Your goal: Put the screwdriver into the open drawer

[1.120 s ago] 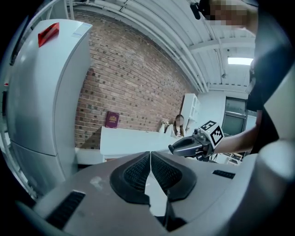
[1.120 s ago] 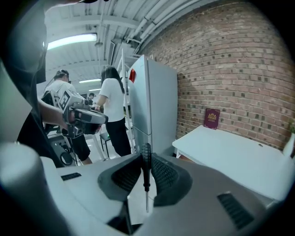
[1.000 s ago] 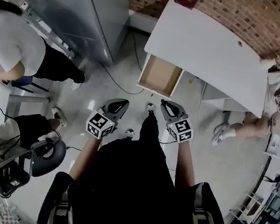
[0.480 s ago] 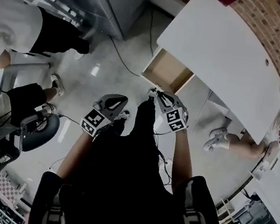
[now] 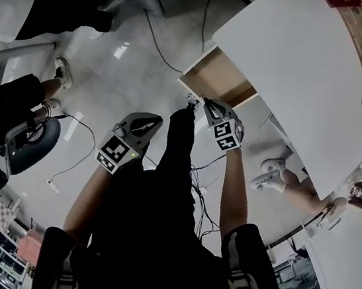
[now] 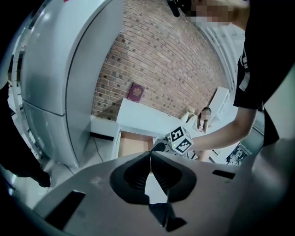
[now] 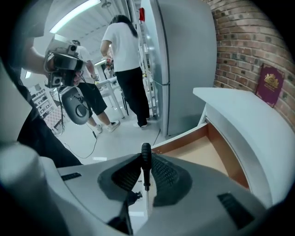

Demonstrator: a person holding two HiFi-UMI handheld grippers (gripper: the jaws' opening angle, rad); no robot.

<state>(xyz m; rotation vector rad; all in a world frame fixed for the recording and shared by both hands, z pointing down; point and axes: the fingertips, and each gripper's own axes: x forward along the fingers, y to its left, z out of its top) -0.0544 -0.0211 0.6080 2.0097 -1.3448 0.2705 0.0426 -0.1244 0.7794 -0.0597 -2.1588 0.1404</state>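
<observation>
My right gripper (image 5: 205,103) is shut on a screwdriver (image 7: 145,162). Its black handle sticks out forward between the pads, and the thin shaft runs back between the jaws. In the head view that gripper hangs just in front of the front edge of the open wooden drawer (image 5: 218,80), which is pulled out from under the white desk (image 5: 293,63). In the right gripper view the drawer (image 7: 209,154) lies ahead and to the right, and its inside looks bare. My left gripper (image 5: 150,123) is lower and to the left over the floor. Its jaws (image 6: 150,156) are shut with nothing between them.
A maroon book (image 6: 136,92) lies at the far end of the desk by the brick wall. A tall grey cabinet (image 7: 184,60) stands left of the drawer. Cables (image 5: 155,40) cross the floor. People stand at the left near a chair (image 5: 30,146), and one person (image 5: 360,199) sits right of the desk.
Both grippers have come down. The right one, with the screwdriver, has closed in on the drawer's front edge, and the view has swung so the desk and drawer sit nearer.
</observation>
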